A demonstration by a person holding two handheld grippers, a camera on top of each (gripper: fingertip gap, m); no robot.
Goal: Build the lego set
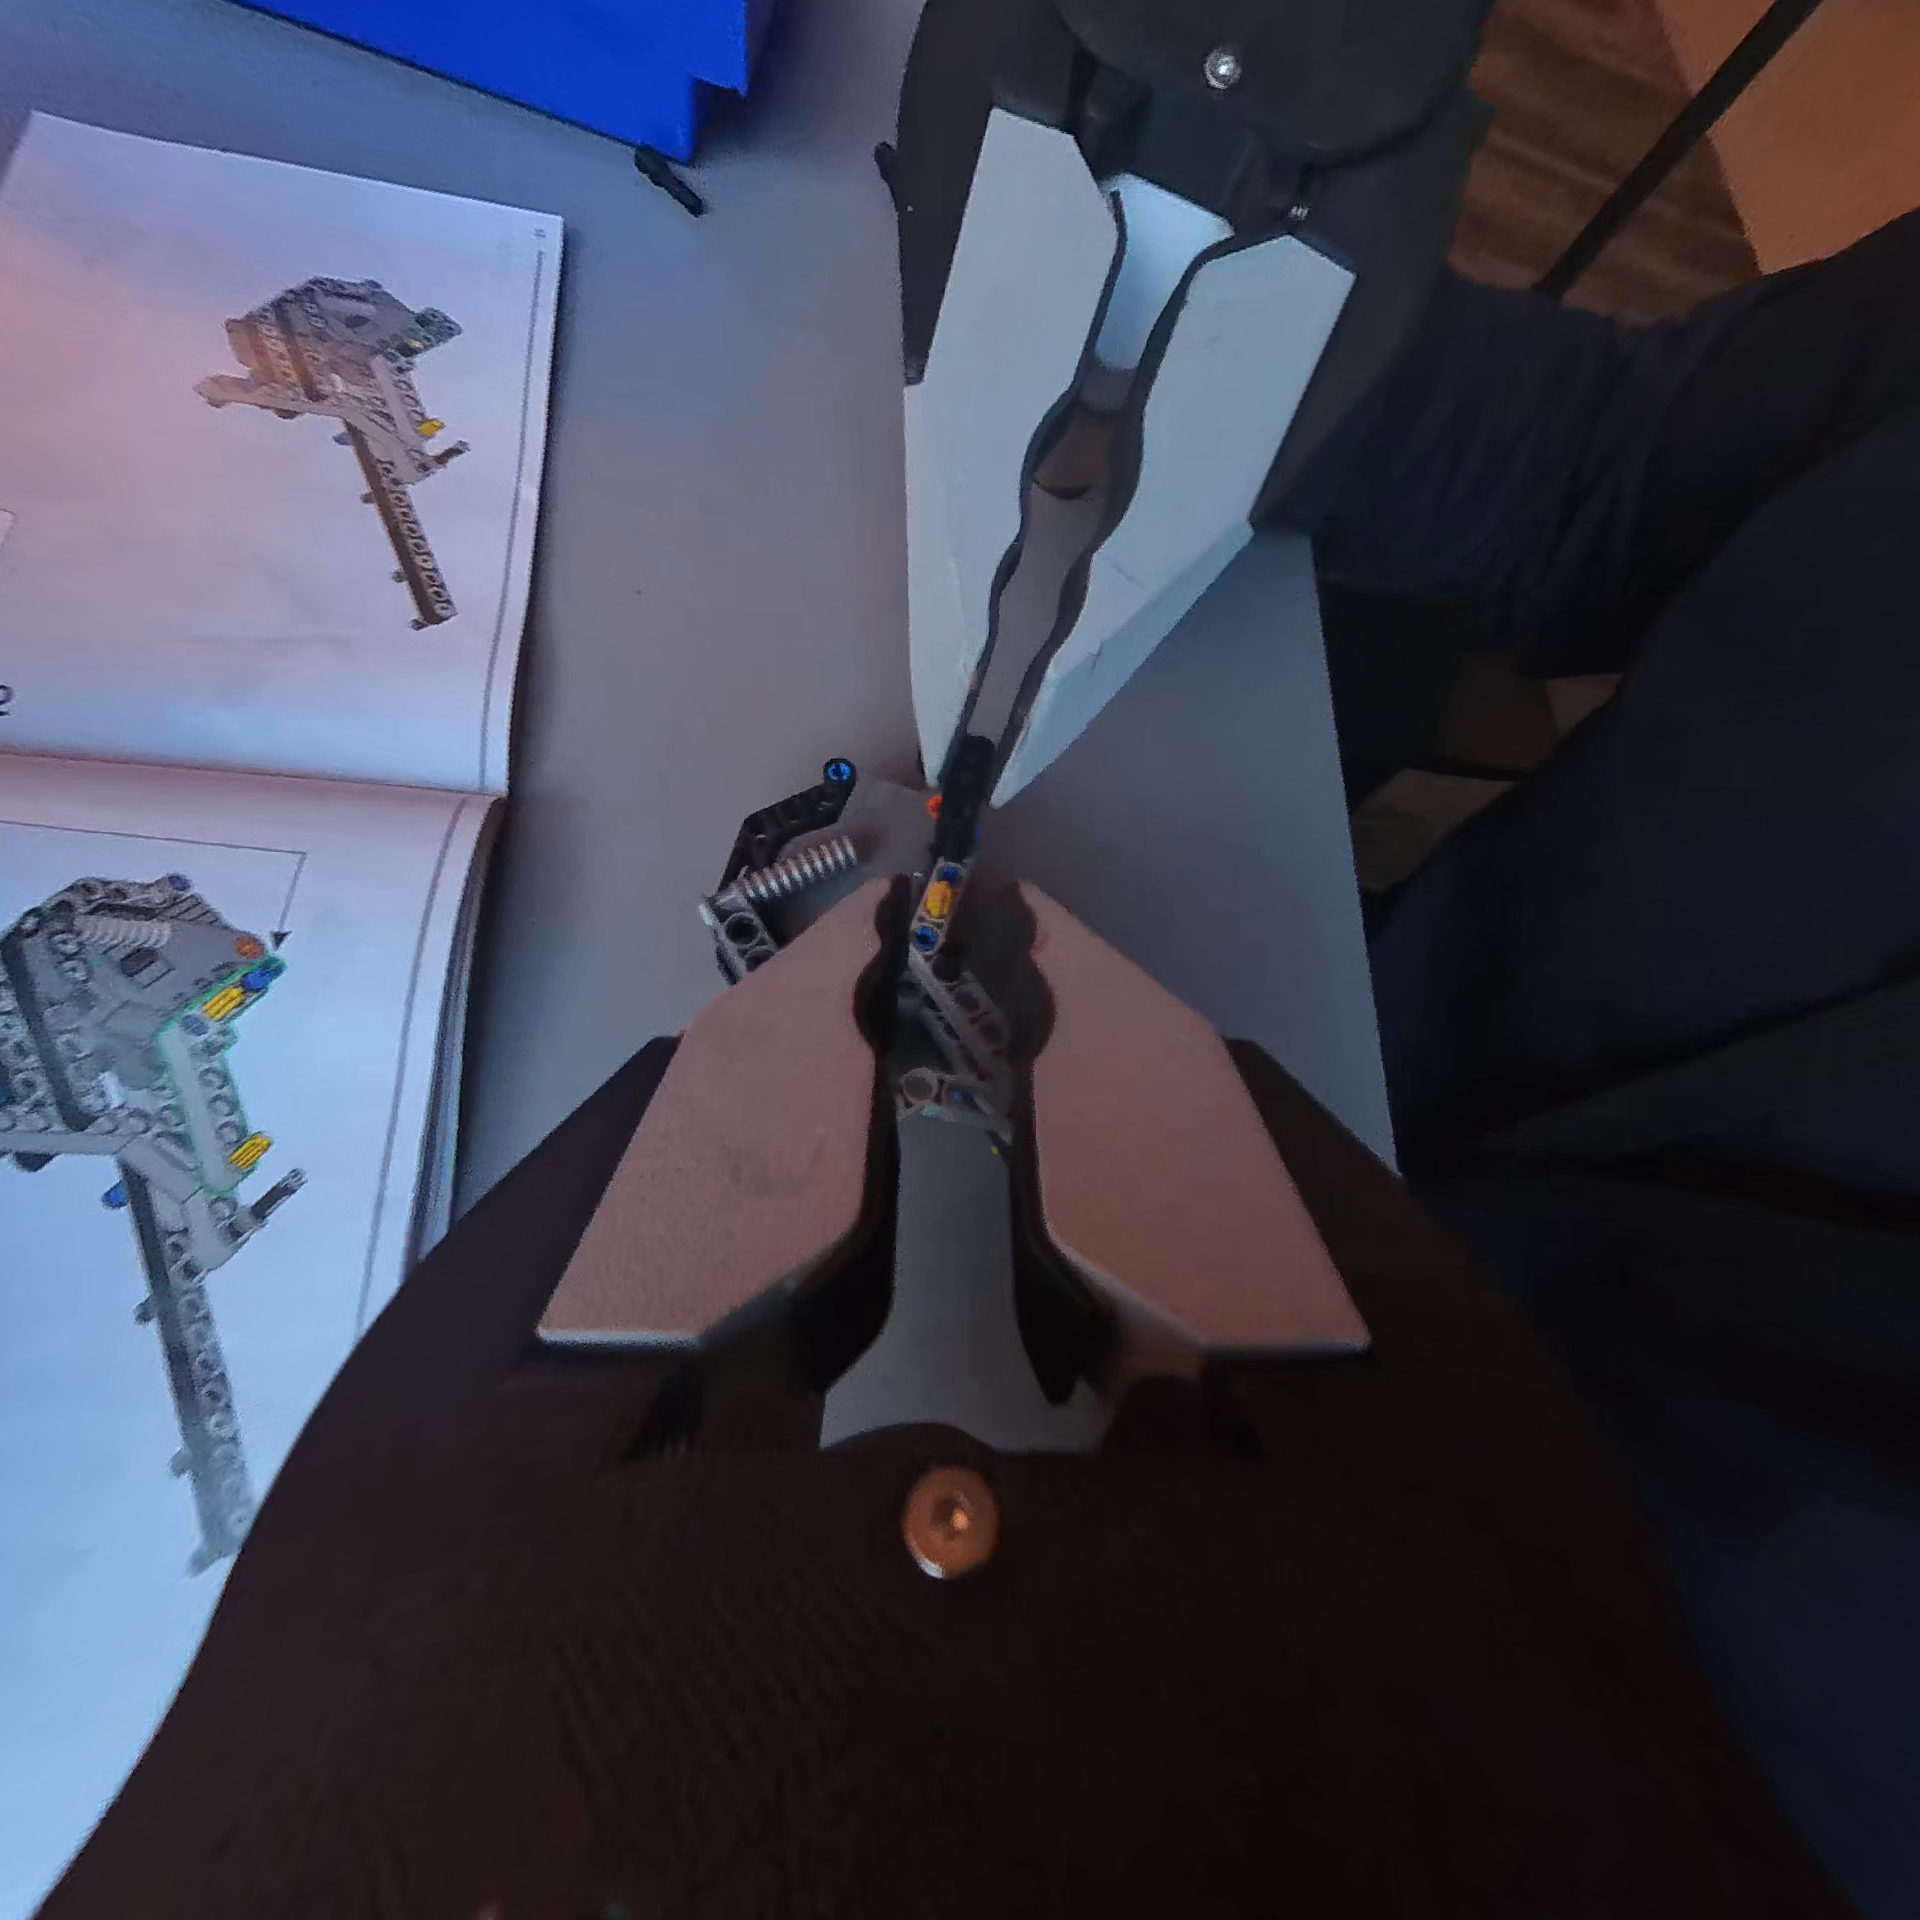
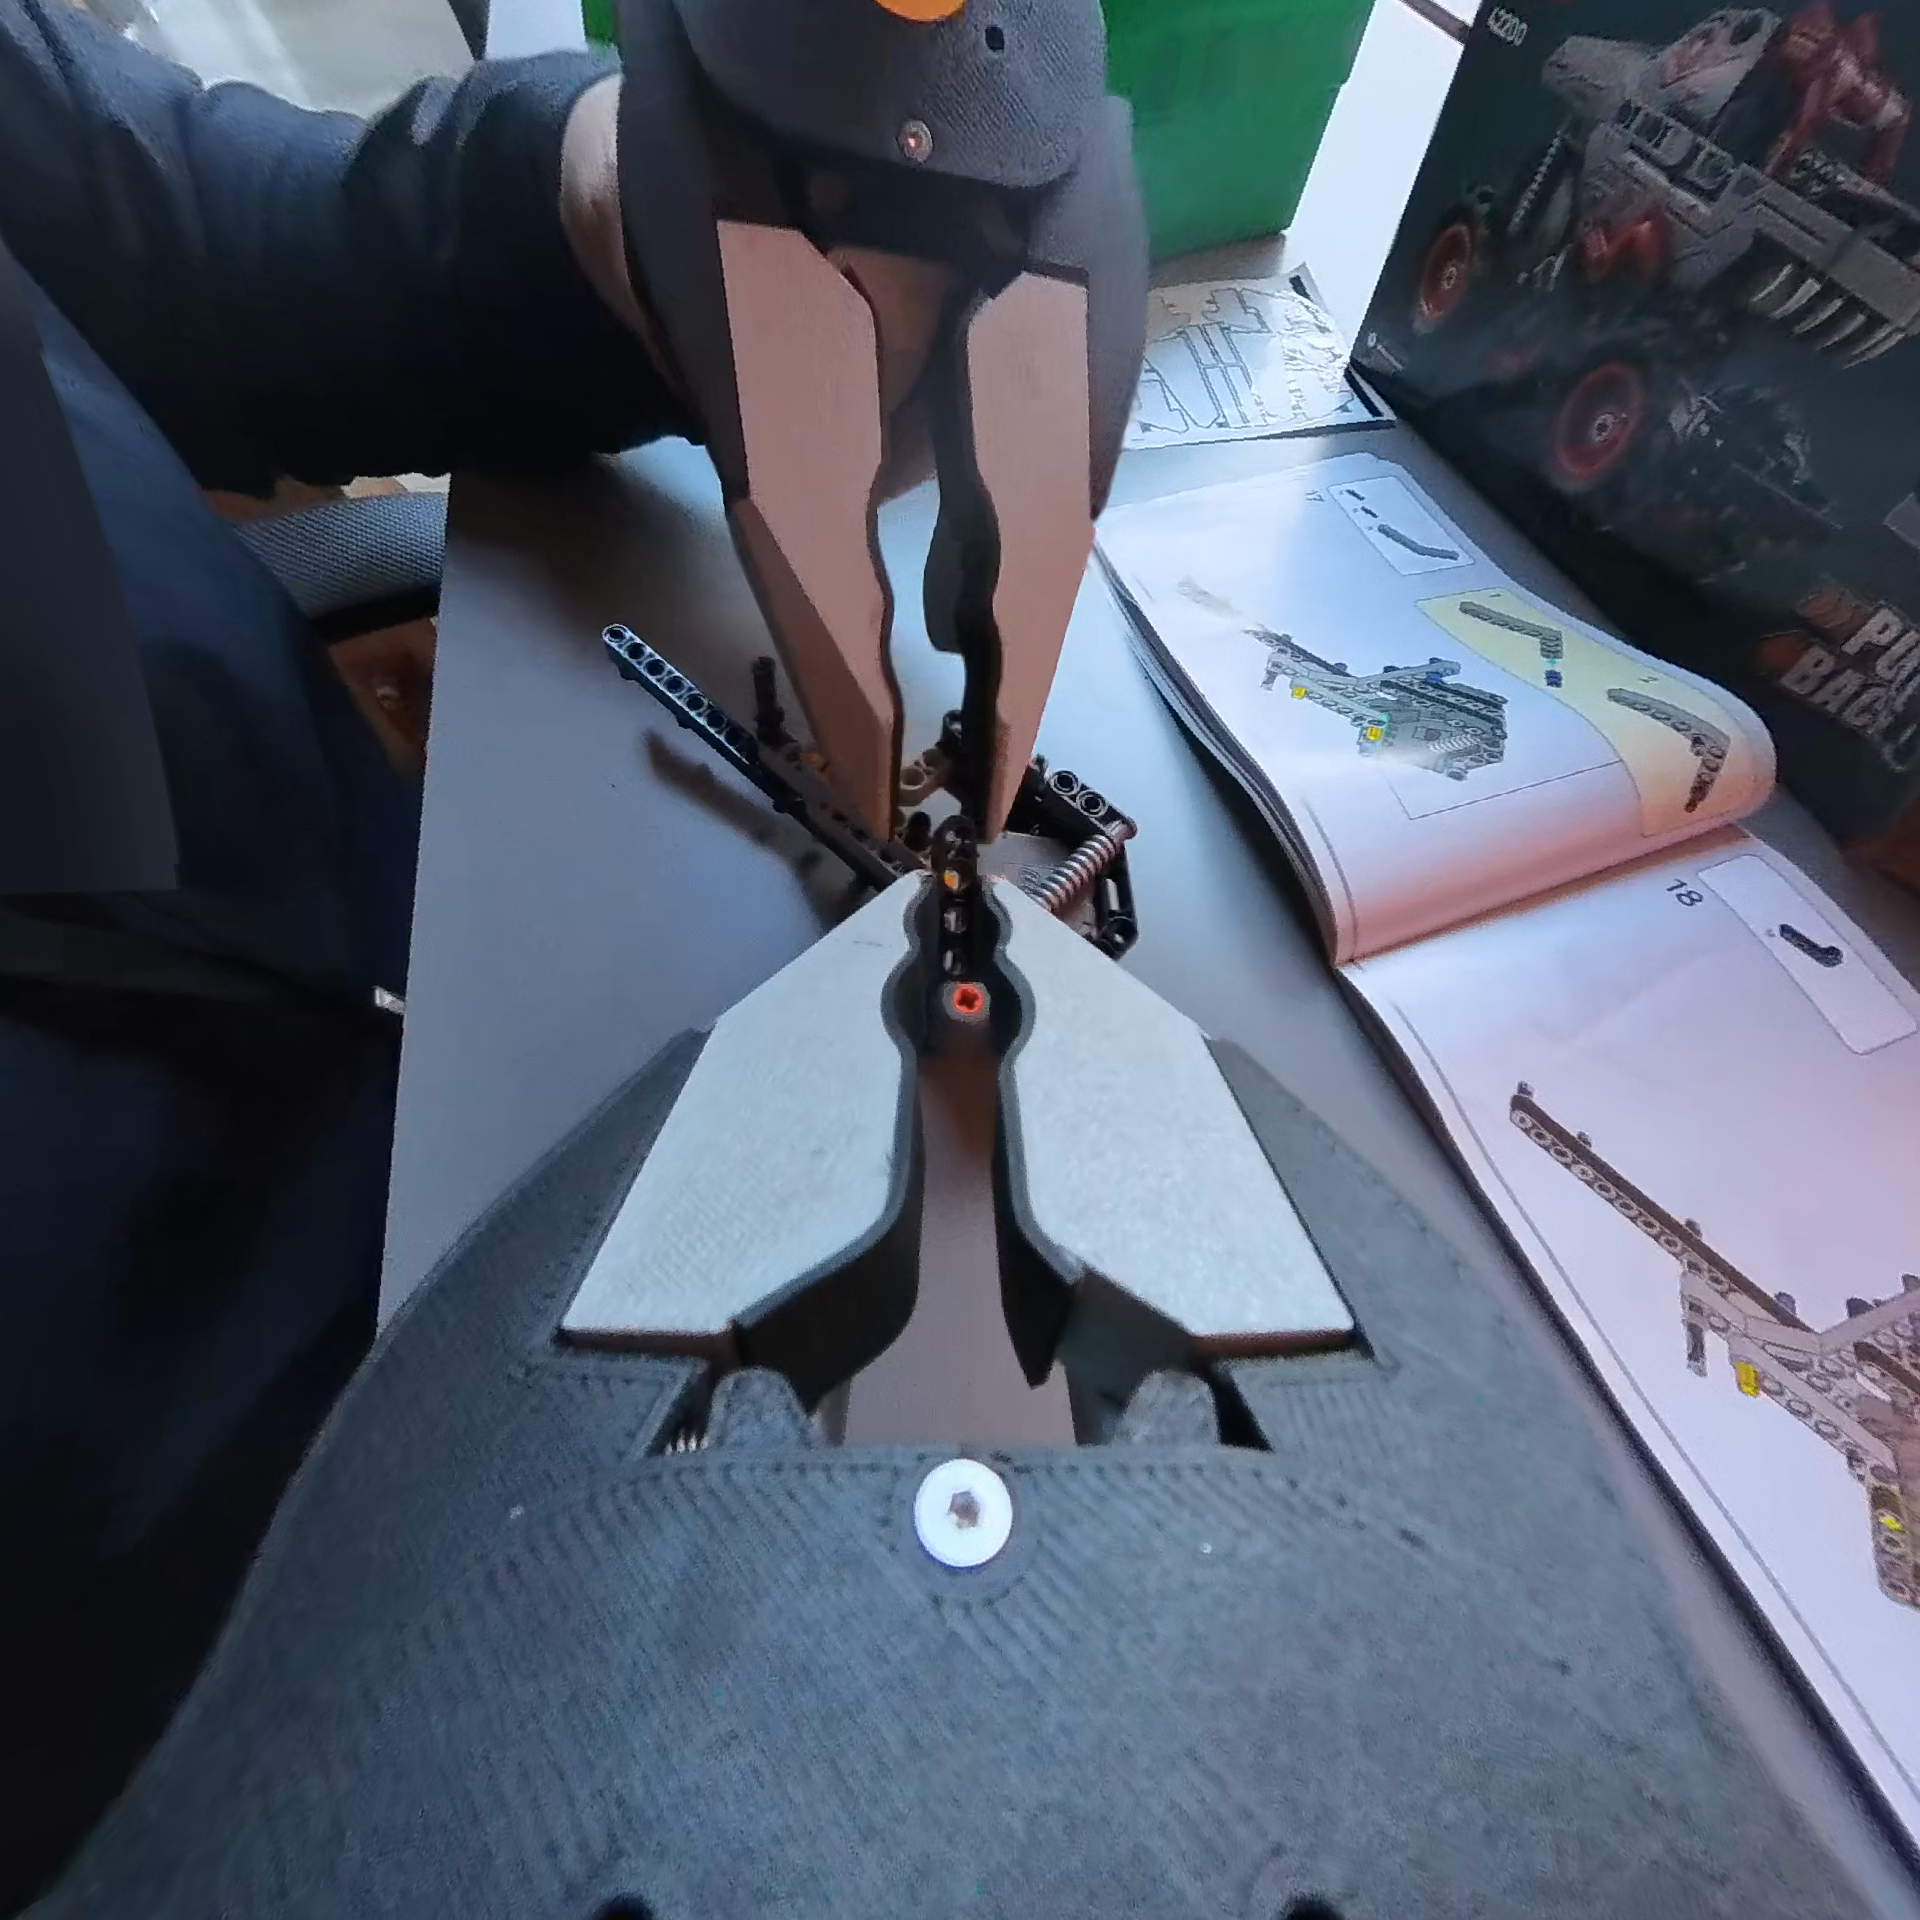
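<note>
I work at a plain grey table (image 1: 727, 520), smooth and matte, whose near edge runs straight along my side. At its far corner in the left wrist view stands a bright blue box (image 1: 582, 62), only its lower part showing. In the right wrist view a vivid green bin (image 2: 1226, 114) sits at the back of the table. Beyond the table edge lies a brown wooden floor (image 1: 1538, 145), crossed by a thin black cable (image 1: 1662, 177). A grey mesh chair seat (image 2: 343, 551) shows beside the table. My dark navy clothing (image 1: 1662, 831) fills that side, and my dark sleeve (image 2: 312, 260) reaches over the table.
</note>
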